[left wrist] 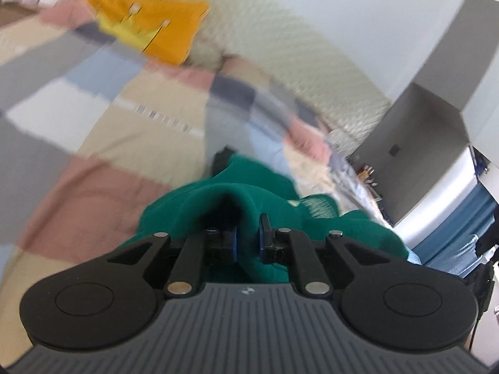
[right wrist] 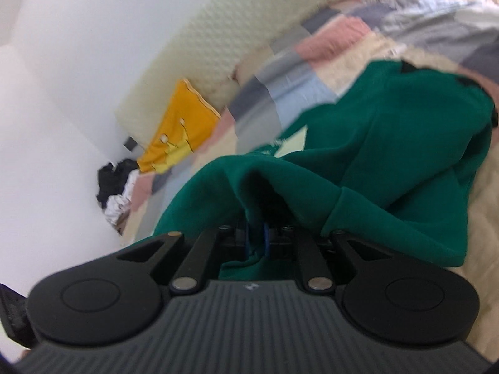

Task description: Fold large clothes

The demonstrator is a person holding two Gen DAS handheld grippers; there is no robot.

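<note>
Pinching green sweatshirt w/ both grippers, left gripper & right gripper clamped on folds; it hangs over the patchwork bed. Soft, thick, floppy, so you'd grip hems/seams.

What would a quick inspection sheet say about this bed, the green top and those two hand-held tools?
Surface: bed under a patchwork blanket of pink, beige, grey and blue squares.
Job's things: green garment, bunched, not yet folded.
Clutter: orange pillow near the headboard; dark and white clothes pile beyond it.
Grippers: left tool shut on green fabric; right tool likewise.
Cables: nothing seen.
Surroundings: cream textured headboard, white wall.
</note>
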